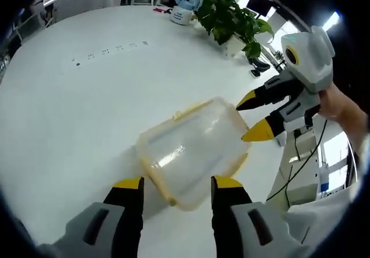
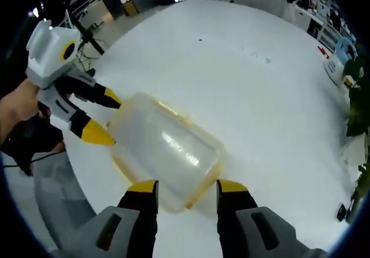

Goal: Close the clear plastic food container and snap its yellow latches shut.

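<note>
A clear plastic food container [image 1: 193, 151] with yellow trim is seen lying near the edge of a large white round tabletop [image 1: 87, 96], its lid side facing up and its long axis running between the two tools.

In the left gripper view, the left tool [image 1: 176, 187] is seen at the bottom, its two yellow-tipped jaws spread apart, one on each side of the near end of the container. Whether the tips actually touch the plastic cannot be told. At the right of the same view the right tool [image 1: 254, 116] is held by a hand [image 1: 341, 110]; its two yellow tips are parted, and they are set against the far end of the container, just beside its corner.

In the right gripper view the arrangement is mirrored: the right tool [image 2: 182, 187] is shown with its jaws apart and the near end of the container [image 2: 167, 151] between them, while the left tool [image 2: 101, 116] is seen at the left, held by a hand [image 2: 17, 107], its parted tips at the far end of the container. Nothing is seen clamped by either tool.

A thin yellow strip along the container's rim is visible; whether the latches are snapped cannot be told. At the far side of the tabletop, a leafy potted plant [image 1: 234, 18] and a pale blue watering can [image 1: 186, 6] are seen.
</note>
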Demonstrator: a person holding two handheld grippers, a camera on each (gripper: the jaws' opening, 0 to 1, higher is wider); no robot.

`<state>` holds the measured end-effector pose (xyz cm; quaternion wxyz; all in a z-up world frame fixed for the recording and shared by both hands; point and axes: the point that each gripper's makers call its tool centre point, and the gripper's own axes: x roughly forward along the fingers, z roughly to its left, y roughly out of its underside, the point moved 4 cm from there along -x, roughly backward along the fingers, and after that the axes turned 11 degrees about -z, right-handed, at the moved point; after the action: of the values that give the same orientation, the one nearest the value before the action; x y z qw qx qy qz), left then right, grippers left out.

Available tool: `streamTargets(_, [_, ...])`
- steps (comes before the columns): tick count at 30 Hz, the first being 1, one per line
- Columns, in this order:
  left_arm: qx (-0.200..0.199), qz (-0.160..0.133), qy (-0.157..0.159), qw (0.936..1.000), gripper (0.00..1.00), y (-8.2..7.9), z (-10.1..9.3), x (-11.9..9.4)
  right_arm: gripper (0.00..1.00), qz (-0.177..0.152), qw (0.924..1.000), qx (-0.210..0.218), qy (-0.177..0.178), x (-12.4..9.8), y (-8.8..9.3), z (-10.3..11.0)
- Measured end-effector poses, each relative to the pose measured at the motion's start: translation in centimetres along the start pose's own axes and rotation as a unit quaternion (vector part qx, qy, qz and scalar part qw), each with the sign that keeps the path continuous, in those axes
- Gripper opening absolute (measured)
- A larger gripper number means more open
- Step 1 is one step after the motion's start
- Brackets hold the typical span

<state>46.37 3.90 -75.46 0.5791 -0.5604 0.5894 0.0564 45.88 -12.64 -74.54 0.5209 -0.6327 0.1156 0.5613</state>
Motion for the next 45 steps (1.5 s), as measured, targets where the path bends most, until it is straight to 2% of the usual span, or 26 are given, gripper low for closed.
streamTargets(9, [0.061, 0.010, -0.002, 0.9981, 0.49, -0.7, -0.3, -0.8, 0.38, 0.001, 0.9979, -0.063, -0.019, -0.3, -1.1, 0.5])
streamTargets(11, [0.082, 0.008, -0.004, 0.9966, 0.47, -1.0, -0.2, -0.9, 0.39, 0.004, 0.9959, -0.088, -0.020, -0.4, -1.3, 0.5])
streamTargets(15, [0.108, 0.012, -0.003, 0.9941, 0.47, -1.4, -0.2, -1.2, 0.39, 0.009, 0.9934, -0.112, -0.025, -0.3, -1.5, 0.9])
streamTargets(26, [0.163, 0.018, 0.006, 0.9865, 0.46, -2.1, -0.9, -1.5, 0.39, 0.020, 0.9824, -0.181, -0.041, -0.1, -1.5, 1.9])
streamTargets(31, [0.200, 0.023, 0.014, 0.9795, 0.46, -2.3, -1.3, -1.2, 0.39, 0.025, 0.9788, -0.199, -0.044, 0.1, -1.6, 2.1])
streamTargets(35, [0.208, 0.016, 0.021, 0.9777, 0.45, -2.8, -1.7, -1.2, 0.37, 0.026, 0.9757, -0.212, -0.050, 0.1, -1.8, 2.4])
streamTargets(37, [0.221, 0.014, 0.026, 0.9749, 0.45, -3.0, -2.0, -1.1, 0.37, 0.025, 0.9735, -0.220, -0.055, 0.1, -1.8, 2.5])
streamTargets(42, [0.264, 0.013, 0.040, 0.9636, 0.40, -3.1, -2.6, -0.7, 0.34, 0.024, 0.9678, -0.243, -0.062, 0.2, -1.8, 2.5])
streamTargets(45, [0.278, 0.014, 0.045, 0.9593, 0.38, -3.1, -2.7, -0.6, 0.31, 0.023, 0.9634, -0.258, -0.069, 0.3, -1.8, 2.7])
